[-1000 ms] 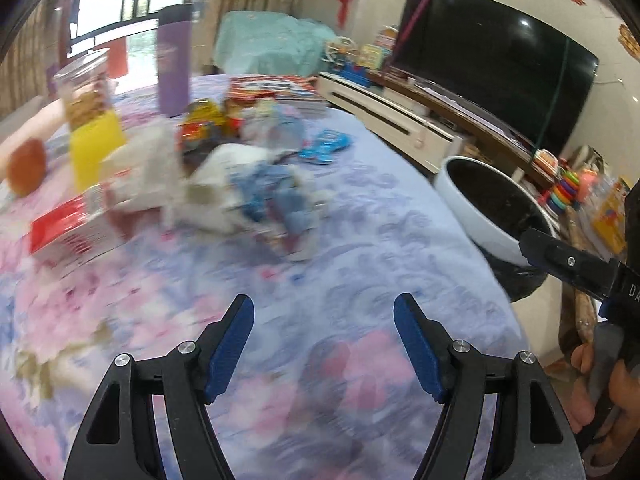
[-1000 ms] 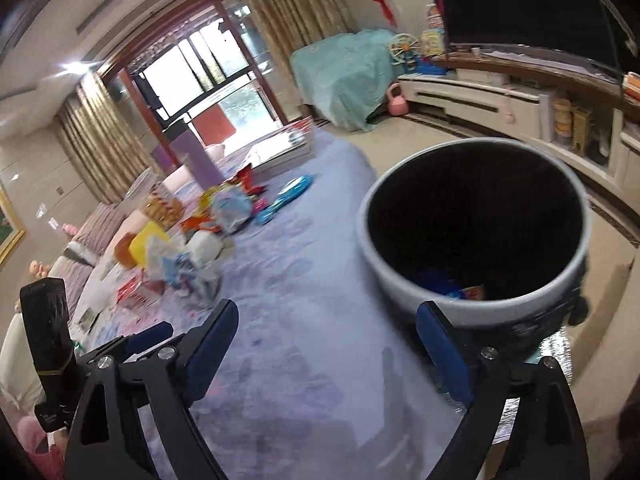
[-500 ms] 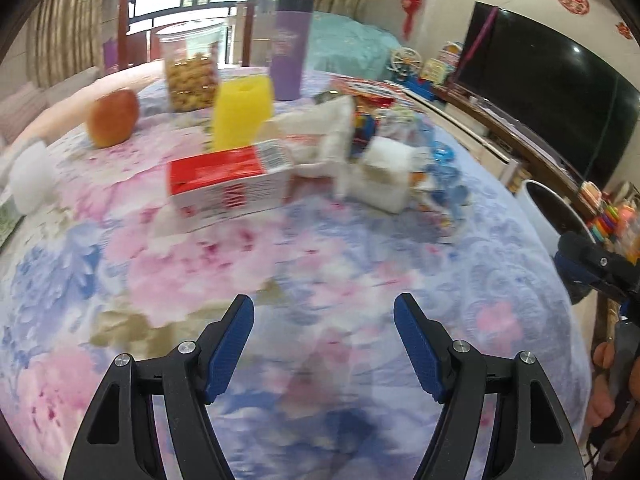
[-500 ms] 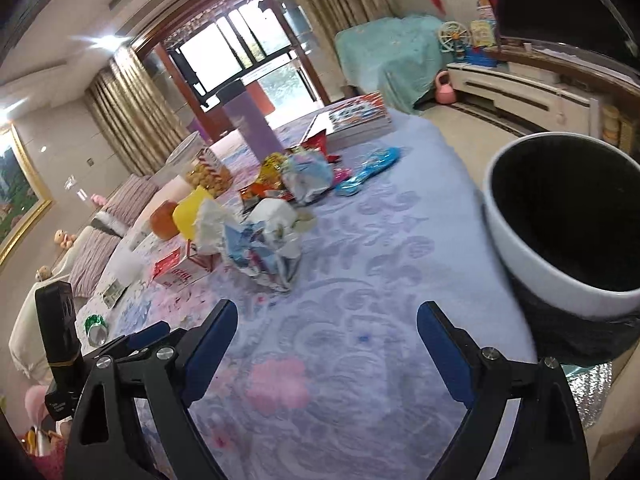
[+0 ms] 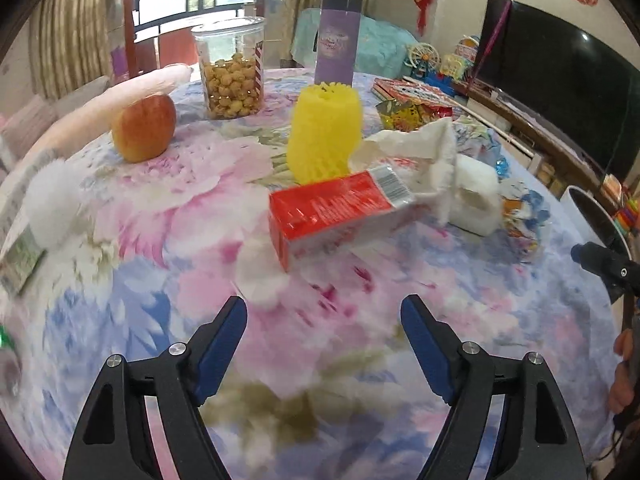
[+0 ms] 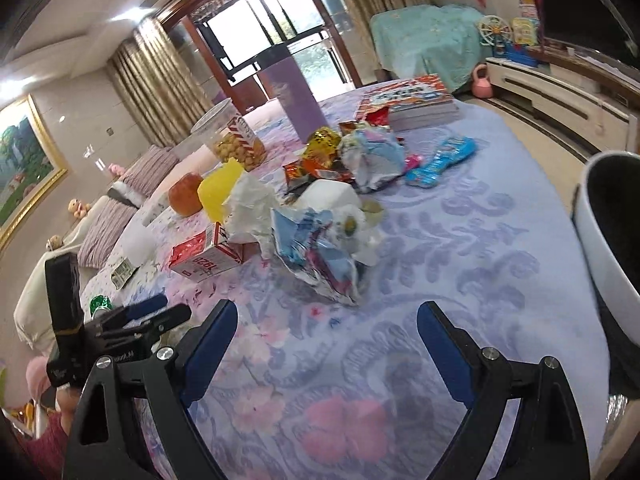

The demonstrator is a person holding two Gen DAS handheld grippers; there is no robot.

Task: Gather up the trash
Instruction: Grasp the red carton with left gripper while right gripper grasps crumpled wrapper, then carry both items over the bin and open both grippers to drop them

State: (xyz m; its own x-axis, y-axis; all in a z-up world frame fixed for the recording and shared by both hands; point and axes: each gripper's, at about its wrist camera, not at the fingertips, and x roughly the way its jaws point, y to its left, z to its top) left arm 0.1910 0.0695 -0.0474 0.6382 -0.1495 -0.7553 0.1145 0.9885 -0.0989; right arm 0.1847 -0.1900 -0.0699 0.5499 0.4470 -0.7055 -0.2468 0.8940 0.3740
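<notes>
Both grippers hang over the flowered tablecloth [image 5: 168,216] with nothing between their blue pads. Seen from its own camera, the left gripper [image 5: 324,344] has its jaws spread wide and has just been opening a little further; only bare cloth lies in the gap. Up at about 12 o'clock from it, close ahead, lies a red carton [image 5: 336,212] on its side, with a yellow foam fruit net [image 5: 324,136] standing just behind it and crumpled white tissue [image 5: 420,152] touching the carton's far end at 1 o'clock. An apple [image 5: 144,128] sits at 10 o'clock, a clear jar of snacks [image 5: 232,68] behind it, well apart from the carton.

From the other wrist camera, the right gripper [image 6: 326,344] is likewise spread apart and empty. A heap of crumpled wrappers [image 6: 320,256] lies at 12 o'clock, near its fingertips but not touching them. More wrappers [image 6: 372,152] lie farther on, and a blue packet [image 6: 440,162] rests at 1 o'clock. A white bin [image 6: 600,240] with a dark inside stands at 3 o'clock, beside the table edge.
</notes>
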